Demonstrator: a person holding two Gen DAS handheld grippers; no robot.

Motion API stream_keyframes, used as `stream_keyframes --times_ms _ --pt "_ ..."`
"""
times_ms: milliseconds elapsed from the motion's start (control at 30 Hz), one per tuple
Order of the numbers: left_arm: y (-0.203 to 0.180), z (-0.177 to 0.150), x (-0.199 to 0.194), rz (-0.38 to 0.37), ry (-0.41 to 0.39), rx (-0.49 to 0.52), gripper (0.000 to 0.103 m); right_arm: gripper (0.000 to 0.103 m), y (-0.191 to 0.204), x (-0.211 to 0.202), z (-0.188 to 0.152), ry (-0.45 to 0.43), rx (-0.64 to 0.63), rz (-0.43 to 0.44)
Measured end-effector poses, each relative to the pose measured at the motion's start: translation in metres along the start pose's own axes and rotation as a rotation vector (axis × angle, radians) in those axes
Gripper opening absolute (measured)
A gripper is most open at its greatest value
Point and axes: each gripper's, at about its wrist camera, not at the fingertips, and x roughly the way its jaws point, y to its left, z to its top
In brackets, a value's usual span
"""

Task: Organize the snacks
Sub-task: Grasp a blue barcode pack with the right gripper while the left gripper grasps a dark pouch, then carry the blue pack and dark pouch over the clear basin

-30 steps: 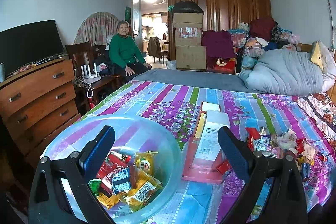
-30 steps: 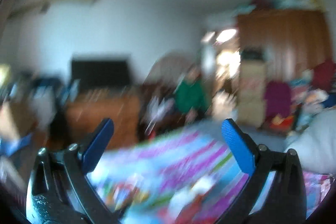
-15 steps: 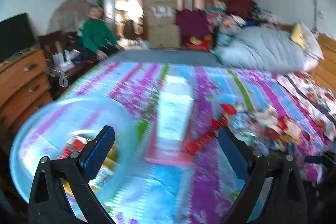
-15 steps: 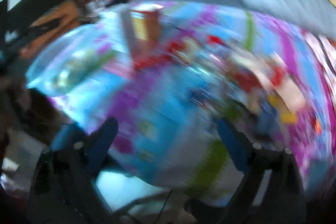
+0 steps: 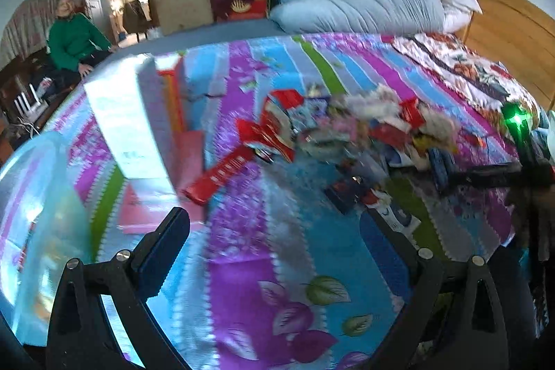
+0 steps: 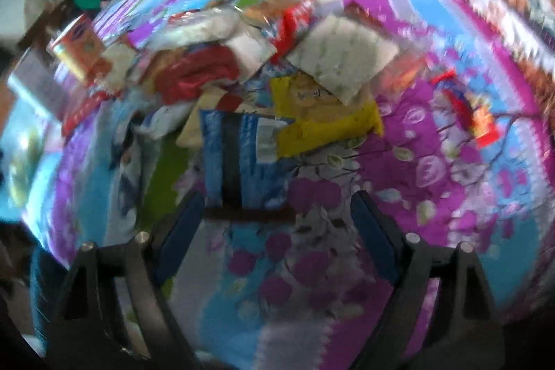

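Blue-wrapped and yellow snack packets [image 6: 277,127] now fill the right view, where a second ago it saw only the room, so the right tool [image 6: 274,217] has swung down over the pile on the bed [image 6: 433,169], likely to pick one; its jaws are closing with nothing between them. Tilted downward too, the left tool [image 5: 277,231] has left the plastic bowl [image 5: 38,231] at its left, spread and empty.
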Motion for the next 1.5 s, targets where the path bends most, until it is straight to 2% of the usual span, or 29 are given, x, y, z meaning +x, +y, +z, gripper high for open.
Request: stream_keyframes --times_ms 67,100,133,167,200,233,300,400,433,533,600,667,700,767,800,867,900,933,1233,1500 --pt "-0.008 -0.001 0.012 -0.028 0.03 -0.019 0.099 0.087 0.006 0.011 0.003 -0.01 0.013 -0.013" --pt "-0.011 -0.002 0.017 -0.037 0.038 -0.02 0.099 0.083 0.008 0.015 0.003 -0.015 0.017 -0.021" --pt "-0.016 -0.003 0.023 -0.041 0.048 -0.014 0.099 0.069 0.009 0.017 0.003 -0.022 0.017 -0.034" --pt "-0.022 -0.003 0.031 -0.045 0.06 0.0 0.099 0.065 0.009 0.019 0.003 -0.03 0.014 -0.044" --pt "-0.026 -0.004 0.037 -0.052 0.067 0.01 0.099 0.053 0.009 0.017 0.001 -0.042 0.016 -0.043" --pt "-0.032 -0.003 0.046 -0.071 0.078 0.027 0.099 0.045 0.008 0.014 -0.002 -0.049 0.027 -0.027" --pt "-0.04 0.002 0.059 -0.112 0.083 0.07 0.099 0.045 0.003 0.01 -0.008 -0.071 0.059 0.012" --pt "-0.056 0.011 0.083 -0.19 0.047 0.133 0.099 0.045 -0.004 -0.002 -0.022 -0.112 0.094 0.1" --pt "-0.061 0.014 0.094 -0.216 0.043 0.161 0.095 0.045 -0.006 -0.004 -0.025 -0.114 0.101 0.117" --pt "-0.07 0.016 0.129 -0.288 0.09 0.21 0.089 0.045 -0.014 -0.005 -0.037 -0.107 0.118 0.15" --pt "-0.069 0.014 0.15 -0.317 0.126 0.196 0.089 0.045 -0.019 -0.006 -0.04 -0.104 0.125 0.165" --pt "-0.063 0.014 0.159 -0.353 0.122 0.144 0.089 0.045 -0.02 -0.008 -0.038 -0.102 0.118 0.169" --pt "-0.06 0.016 0.163 -0.363 0.125 0.112 0.086 0.045 -0.021 -0.008 -0.038 -0.1 0.114 0.17" --pt "-0.059 0.016 0.166 -0.386 0.135 0.079 0.074 0.045 -0.024 -0.01 -0.039 -0.099 0.114 0.174" --pt "-0.057 0.016 0.167 -0.4 0.146 0.061 0.058 0.045 -0.024 -0.01 -0.04 -0.1 0.115 0.174" --pt "-0.058 0.015 0.162 -0.398 0.144 0.061 0.045 0.045 -0.02 -0.008 -0.038 -0.104 0.111 0.167" --pt "-0.059 0.016 0.158 -0.398 0.141 0.069 0.035 0.045 -0.021 -0.007 -0.037 -0.104 0.109 0.167" --pt "-0.06 0.016 0.154 -0.385 0.138 0.075 0.033 0.045 -0.019 -0.006 -0.037 -0.106 0.109 0.164" --pt "-0.041 0.032 0.103 -0.311 0.035 0.025 0.031 0.045 -0.015 -0.019 -0.042 -0.134 0.112 0.166" --pt "-0.02 0.056 0.027 -0.253 -0.097 -0.005 0.031 0.045 0.009 -0.051 -0.037 -0.189 0.065 0.173"
